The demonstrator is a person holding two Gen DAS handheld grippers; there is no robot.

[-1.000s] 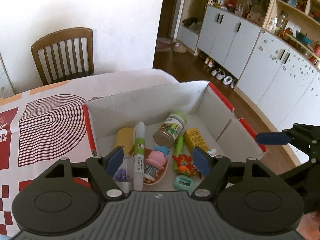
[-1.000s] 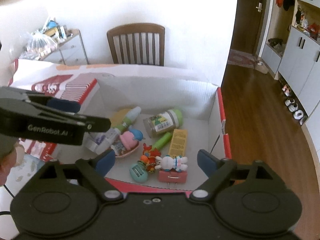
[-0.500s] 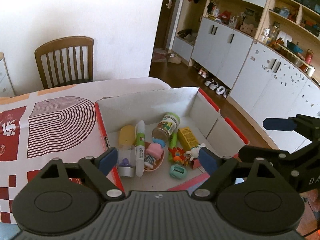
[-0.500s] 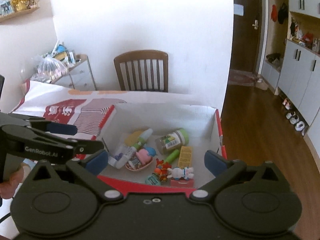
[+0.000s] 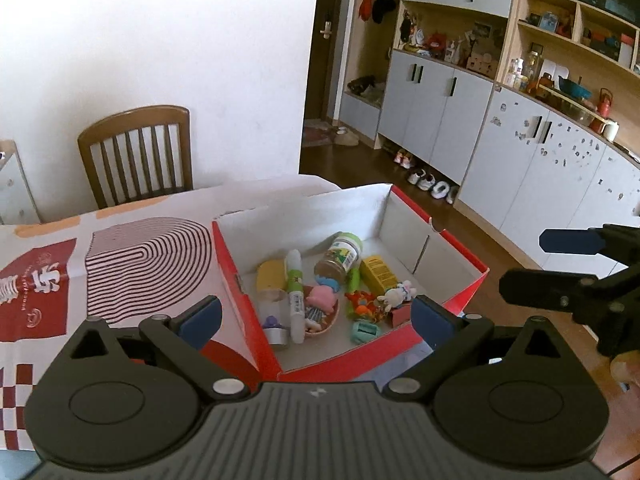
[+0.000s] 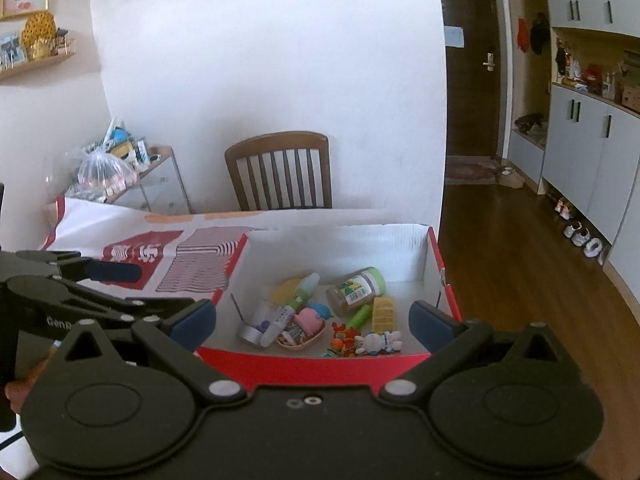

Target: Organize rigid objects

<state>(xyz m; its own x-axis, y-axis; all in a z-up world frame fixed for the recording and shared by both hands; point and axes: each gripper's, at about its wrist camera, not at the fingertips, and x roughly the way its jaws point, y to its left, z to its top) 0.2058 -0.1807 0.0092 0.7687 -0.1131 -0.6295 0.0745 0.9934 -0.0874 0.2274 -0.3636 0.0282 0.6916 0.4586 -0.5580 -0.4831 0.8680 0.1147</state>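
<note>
Our left gripper [image 5: 316,318] sits at the bottom of its view, jaws spread wide and empty; our right gripper [image 6: 314,320] is likewise wide apart and holding nothing. Both hover above the near edge of the red box [image 5: 246,304], which lies at frame centre on the patterned tablecloth [image 5: 120,256]. Inside it we see a jar [image 5: 339,256], a yellow packet [image 5: 379,274], a white tube [image 5: 295,296] and a rabbit figure [image 5: 396,294], packed close together.
</note>
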